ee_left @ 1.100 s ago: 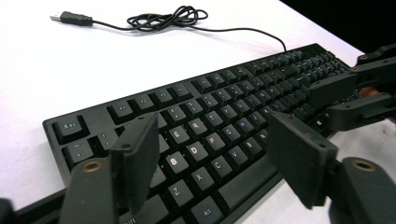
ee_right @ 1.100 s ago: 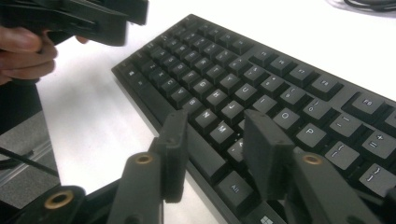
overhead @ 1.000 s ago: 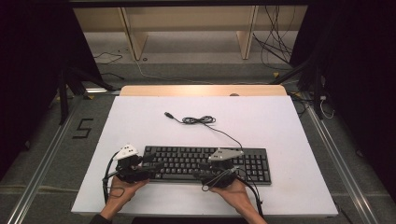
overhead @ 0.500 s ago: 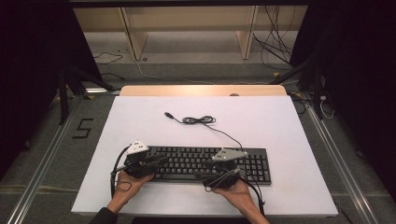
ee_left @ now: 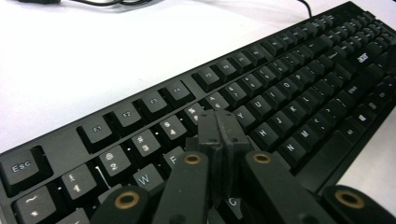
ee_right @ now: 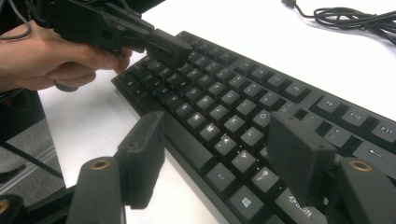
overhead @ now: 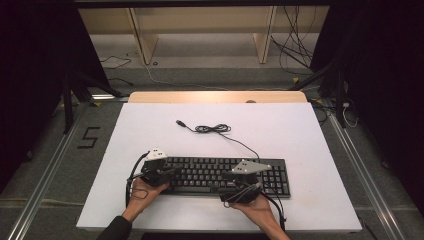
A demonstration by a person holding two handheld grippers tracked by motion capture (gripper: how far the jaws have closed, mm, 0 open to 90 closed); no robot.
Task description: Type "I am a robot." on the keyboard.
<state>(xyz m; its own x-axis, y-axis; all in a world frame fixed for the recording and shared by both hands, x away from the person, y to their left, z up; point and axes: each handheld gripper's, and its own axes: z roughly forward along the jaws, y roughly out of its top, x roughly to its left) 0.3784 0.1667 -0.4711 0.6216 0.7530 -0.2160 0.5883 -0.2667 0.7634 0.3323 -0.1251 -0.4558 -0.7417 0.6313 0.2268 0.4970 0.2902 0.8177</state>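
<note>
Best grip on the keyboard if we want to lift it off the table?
Take the keyboard by its short right end, coming in level from the right: it lies flat, the slab is thin there, the edge is free, and its cable leaves the back edge.

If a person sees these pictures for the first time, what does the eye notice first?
First, the black keyboard at the near edge of the white table, with its coiled cable behind it. Then the left gripper, shut, pointing down at the left-hand keys, and the right gripper, open, over the keyboard's front edge.
</note>
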